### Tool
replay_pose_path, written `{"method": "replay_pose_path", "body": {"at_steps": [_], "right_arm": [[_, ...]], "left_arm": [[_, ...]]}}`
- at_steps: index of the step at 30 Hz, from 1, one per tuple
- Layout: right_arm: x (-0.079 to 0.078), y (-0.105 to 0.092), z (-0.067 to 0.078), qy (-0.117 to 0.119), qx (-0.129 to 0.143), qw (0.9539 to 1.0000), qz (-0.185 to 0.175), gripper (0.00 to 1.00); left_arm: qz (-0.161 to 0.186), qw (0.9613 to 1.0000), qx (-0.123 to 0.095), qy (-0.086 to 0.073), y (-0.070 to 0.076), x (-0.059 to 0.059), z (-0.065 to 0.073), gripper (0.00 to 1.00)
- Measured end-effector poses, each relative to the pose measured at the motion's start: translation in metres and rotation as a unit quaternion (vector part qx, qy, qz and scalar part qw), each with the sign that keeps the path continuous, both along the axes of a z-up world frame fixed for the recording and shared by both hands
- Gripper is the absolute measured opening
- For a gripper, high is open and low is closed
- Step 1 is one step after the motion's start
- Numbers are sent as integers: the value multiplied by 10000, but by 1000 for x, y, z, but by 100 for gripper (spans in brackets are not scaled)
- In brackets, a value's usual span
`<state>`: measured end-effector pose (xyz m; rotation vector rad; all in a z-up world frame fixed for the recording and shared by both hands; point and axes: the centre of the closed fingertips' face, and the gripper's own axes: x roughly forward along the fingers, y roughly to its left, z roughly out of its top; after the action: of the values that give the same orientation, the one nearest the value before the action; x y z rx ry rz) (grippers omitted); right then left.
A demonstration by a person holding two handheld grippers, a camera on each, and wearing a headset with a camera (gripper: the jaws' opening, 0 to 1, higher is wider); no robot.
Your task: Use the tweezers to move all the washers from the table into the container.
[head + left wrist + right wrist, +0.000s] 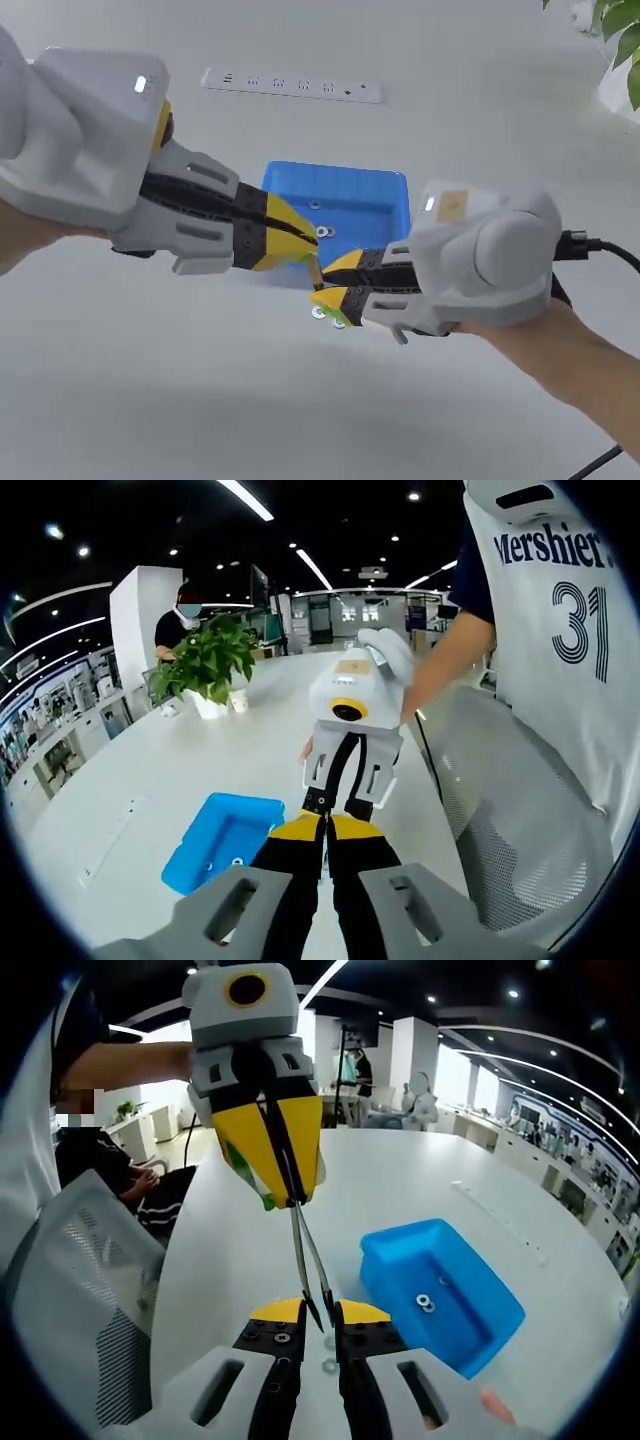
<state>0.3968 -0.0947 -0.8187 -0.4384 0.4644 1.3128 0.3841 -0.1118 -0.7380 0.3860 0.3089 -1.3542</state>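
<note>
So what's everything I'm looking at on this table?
table: one, white, under everything
container: one, blue, mid-table
washers: at least two, silvery, in container; a few more on table by right gripper
tweezers: one, metal, held by left gripper, tips at right gripper's jaws
power strip: one, white, far side
plant: one, green, far corner
chair: one, grey mesh, beside table
left gripper: white, yellow jaws, shut on tweezers
right gripper: same colours, facing it
</note>
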Motion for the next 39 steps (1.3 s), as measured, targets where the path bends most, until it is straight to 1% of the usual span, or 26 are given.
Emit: {"method": "replay_pose_path", "body": {"at_steps": [1,4,14,21,27,33,35,39], "right_arm": [[0,0,-1,13,-7,10000,1,12],[-1,-1,-3,34,-13,10000,-6,12],[-1,-3,-13,129,-67,9999,-31,12],[-1,-2,-20,203,-84,9997,-65,12],[3,0,-23,227,-96,9996,-101,12],[6,0,-24,234,-114,9996,-99,12],[5,-1,-25,244,-139,9996,-88,12],[4,-2,-29,270,-160,9995,-99,12]], "left_arm": [[8,10000,-9,32,0,0,-1,5],[11,10000,-13,60,0,1,-4,5],[-8,9999,40,117,-4,2,-14,5],[29,9998,82,184,-3,4,-22,5],[93,9997,92,188,-1,7,-26,5],[149,9996,11,253,0,11,-29,5],[144,9994,-11,301,-1,11,-31,5],[124,9994,10,324,-2,10,-36,5]]}}
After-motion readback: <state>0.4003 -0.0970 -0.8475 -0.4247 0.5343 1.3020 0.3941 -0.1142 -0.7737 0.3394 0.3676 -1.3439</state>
